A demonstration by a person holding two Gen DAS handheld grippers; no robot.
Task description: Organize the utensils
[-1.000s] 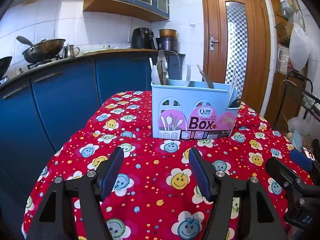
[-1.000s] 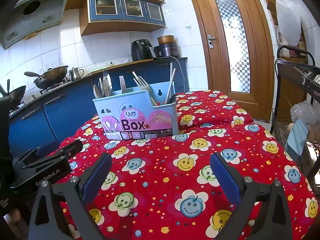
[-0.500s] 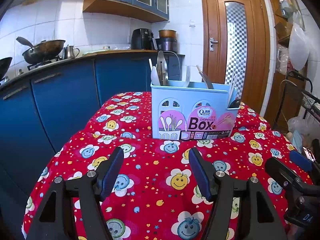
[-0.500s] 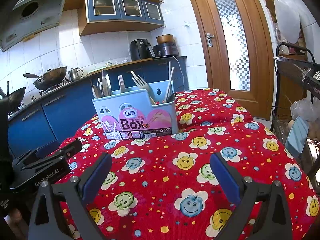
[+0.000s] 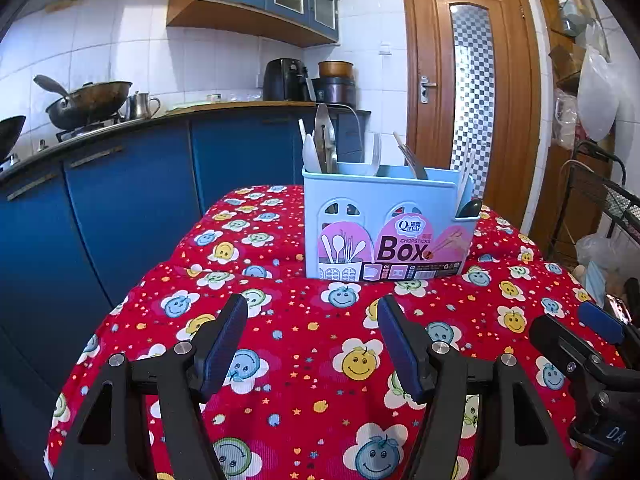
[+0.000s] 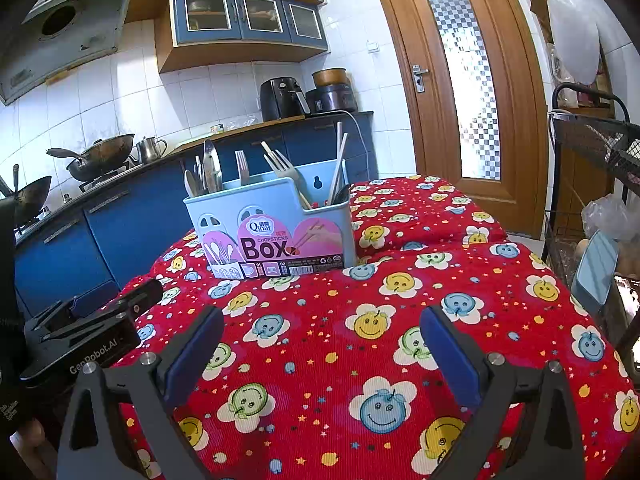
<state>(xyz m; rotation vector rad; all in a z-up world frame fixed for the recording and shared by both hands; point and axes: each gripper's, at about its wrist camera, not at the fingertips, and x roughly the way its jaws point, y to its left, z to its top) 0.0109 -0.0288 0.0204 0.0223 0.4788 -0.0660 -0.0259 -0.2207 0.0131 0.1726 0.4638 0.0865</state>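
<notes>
Light-blue plastic utensil box [image 5: 386,224] w/ forks, spoons, chopsticks stands on red smiley-flower tablecloth [image 5: 304,360]. Left gripper [image 5: 312,312] & right gripper [image 6: 320,322]: fingers apart, nothing between; cloth before box bare.

Pale-blue utensil box [image 5: 384,216] stands upright on the cloth — forks, spoons, chopsticks inside.

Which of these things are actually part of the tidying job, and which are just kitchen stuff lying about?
Part of the job:
- light blue plastic utensil box
- forks, spoons and chopsticks standing in it
- left tool and right tool, both open and empty

Just lying about:
- dark metal wok
- black air fryer
- small steel kettle
</notes>
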